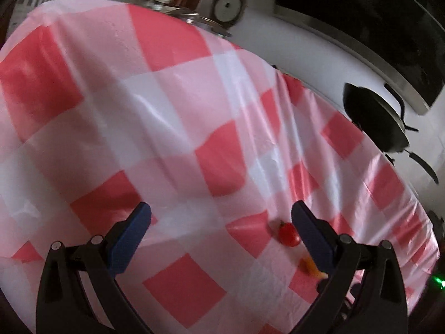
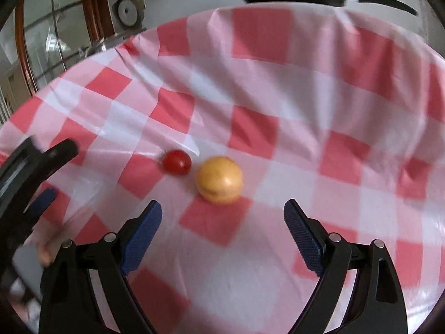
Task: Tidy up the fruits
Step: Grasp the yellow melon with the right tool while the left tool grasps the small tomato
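Note:
A small red tomato (image 2: pixel 177 161) and a round orange fruit (image 2: pixel 219 179) lie side by side on the red-and-white checked cloth (image 2: pixel 278 83), just ahead of my right gripper (image 2: pixel 222 211), which is open with nothing between its blue pads. The left gripper's black frame (image 2: pixel 33 172) shows at the left edge of the right wrist view. In the left wrist view my left gripper (image 1: pixel 221 211) is open and empty; the tomato (image 1: pixel 289 233) sits close beside its right finger (image 1: pixel 311 236), and a sliver of the orange fruit (image 1: pixel 311 268) peeks out behind that finger.
A black frying pan (image 1: pixel 375 119) stands past the cloth's far edge on a white counter (image 1: pixel 292 44). A glass lid with a metal rim (image 1: pixel 192 16) and a round grey object (image 1: pixel 228 5) sit at the back. The cloth is wrinkled, with a raised fold (image 1: pixel 281 117).

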A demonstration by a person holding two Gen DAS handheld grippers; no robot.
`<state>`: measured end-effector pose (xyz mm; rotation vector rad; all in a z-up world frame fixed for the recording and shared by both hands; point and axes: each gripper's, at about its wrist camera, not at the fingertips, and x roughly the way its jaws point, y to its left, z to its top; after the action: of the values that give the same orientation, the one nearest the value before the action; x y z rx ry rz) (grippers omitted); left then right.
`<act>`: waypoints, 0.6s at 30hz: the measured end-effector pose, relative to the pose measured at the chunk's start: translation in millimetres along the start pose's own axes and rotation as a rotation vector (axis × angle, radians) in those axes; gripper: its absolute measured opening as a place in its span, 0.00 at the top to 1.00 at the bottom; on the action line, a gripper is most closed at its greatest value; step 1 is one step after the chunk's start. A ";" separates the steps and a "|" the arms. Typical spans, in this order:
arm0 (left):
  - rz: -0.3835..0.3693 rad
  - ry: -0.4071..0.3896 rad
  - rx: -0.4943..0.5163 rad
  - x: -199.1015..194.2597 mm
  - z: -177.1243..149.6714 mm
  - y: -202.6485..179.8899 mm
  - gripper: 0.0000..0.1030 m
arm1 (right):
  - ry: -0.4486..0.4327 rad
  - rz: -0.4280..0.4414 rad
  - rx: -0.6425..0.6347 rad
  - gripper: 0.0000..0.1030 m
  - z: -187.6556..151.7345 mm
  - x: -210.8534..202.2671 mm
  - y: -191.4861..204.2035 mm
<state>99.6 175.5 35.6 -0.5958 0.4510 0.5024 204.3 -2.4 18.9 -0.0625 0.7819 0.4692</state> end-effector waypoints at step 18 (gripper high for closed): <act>-0.052 0.089 0.092 9.5 -12.5 -16.4 0.02 | -0.027 -0.061 0.195 0.58 -4.5 -3.9 -40.5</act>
<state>113.2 159.0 28.0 -0.5415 0.5386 0.4044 216.4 -41.2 13.6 0.1013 0.7939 0.3339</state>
